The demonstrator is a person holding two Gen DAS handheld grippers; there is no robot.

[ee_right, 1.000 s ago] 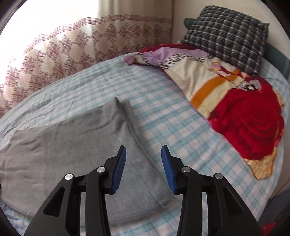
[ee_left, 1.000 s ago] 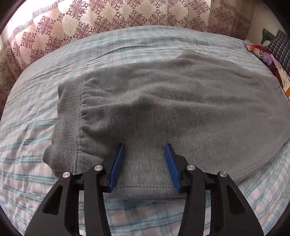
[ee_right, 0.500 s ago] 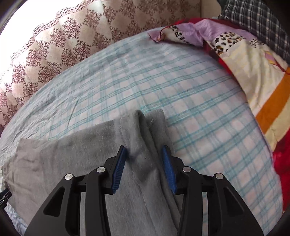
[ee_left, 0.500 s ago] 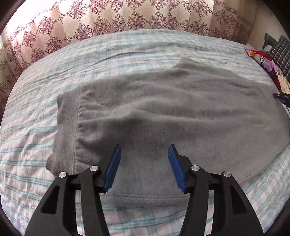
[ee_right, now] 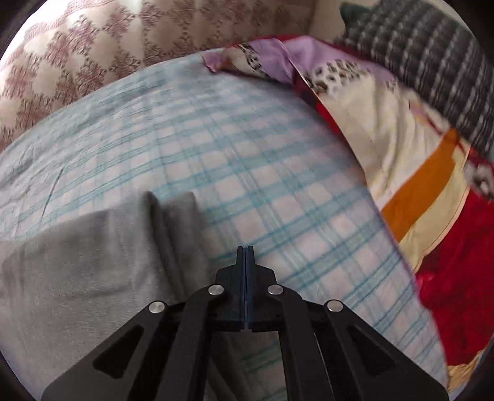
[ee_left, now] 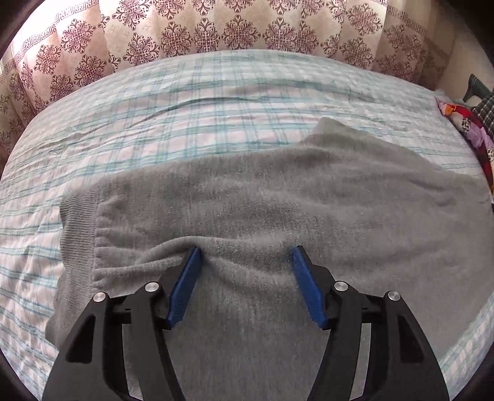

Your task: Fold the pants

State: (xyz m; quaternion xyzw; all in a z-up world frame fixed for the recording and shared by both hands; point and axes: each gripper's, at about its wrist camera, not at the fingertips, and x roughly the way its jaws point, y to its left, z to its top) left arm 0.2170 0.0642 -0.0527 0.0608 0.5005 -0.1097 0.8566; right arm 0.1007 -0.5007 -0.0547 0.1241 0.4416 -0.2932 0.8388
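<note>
Two black grippers with blue pads work over one pair of grey fleece pants point(ee_left: 278, 209) that lies flat on a bed with a pale blue checked sheet point(ee_left: 200, 101). At nine o'clock in the left wrist view is the ribbed waistband point(ee_left: 78, 228) of the pants, and a patterned pink curtain point(ee_left: 216, 27) hangs at twelve o'clock. The left gripper point(ee_left: 245, 256) has its jaws opening, wide apart, the tips pushing into the cloth, which wrinkles between them but is not clamped. In the right wrist view the pants fill the eight o'clock part. The right gripper point(ee_right: 246, 251) has its pads pressed together; it seems they hold nothing, though the picture is blurred. A colourful quilt in red, cream and orange point(ee_right: 410, 172) is at three o'clock, and a dark checked pillow point(ee_right: 432, 52) at one o'clock.
</note>
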